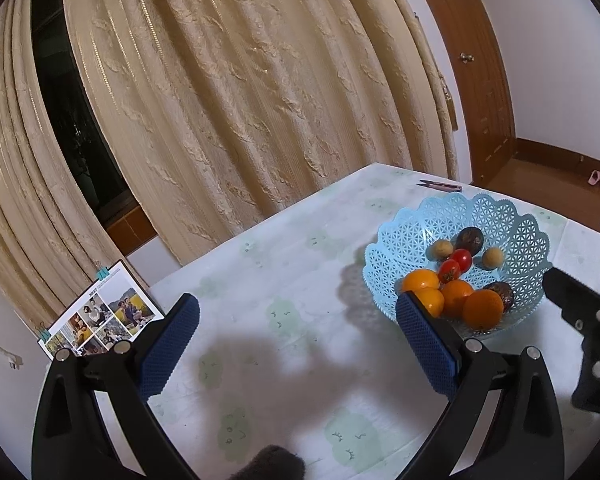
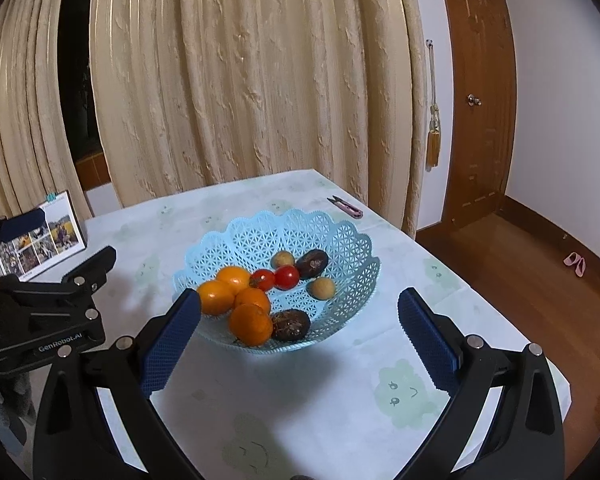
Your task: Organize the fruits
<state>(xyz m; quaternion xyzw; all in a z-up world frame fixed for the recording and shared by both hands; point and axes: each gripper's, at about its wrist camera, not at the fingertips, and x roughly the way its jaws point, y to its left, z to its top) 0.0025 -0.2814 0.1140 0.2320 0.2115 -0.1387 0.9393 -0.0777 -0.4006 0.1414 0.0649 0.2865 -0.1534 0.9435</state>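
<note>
I am holding my left gripper (image 1: 298, 334) above the cloud-print tablecloth (image 1: 284, 264), its blue-padded jaws spread wide and gripping nothing, with the pale blue lattice basket (image 1: 512, 216) sitting just beyond its right finger. My right gripper (image 2: 299, 330) is hovering in front of the same basket (image 2: 340, 240), its jaws also standing wide apart and empty. The fruit is all lying inside the basket: four oranges (image 2: 251, 324) are crowding the near-left side, two cherry tomatoes (image 2: 287, 277) are touching at the centre, two dark wrinkled fruits (image 2: 290, 325) are resting one at the front and one at the back, and two small tan round fruits (image 2: 322, 288) are sitting near the tomatoes. A pink thread snipper (image 2: 346, 207) is lying on the cloth behind the basket, well apart from it, and a clipped photo calendar (image 1: 100, 316) is standing at the table's far left edge, before the cream curtains (image 1: 240, 80).
</note>
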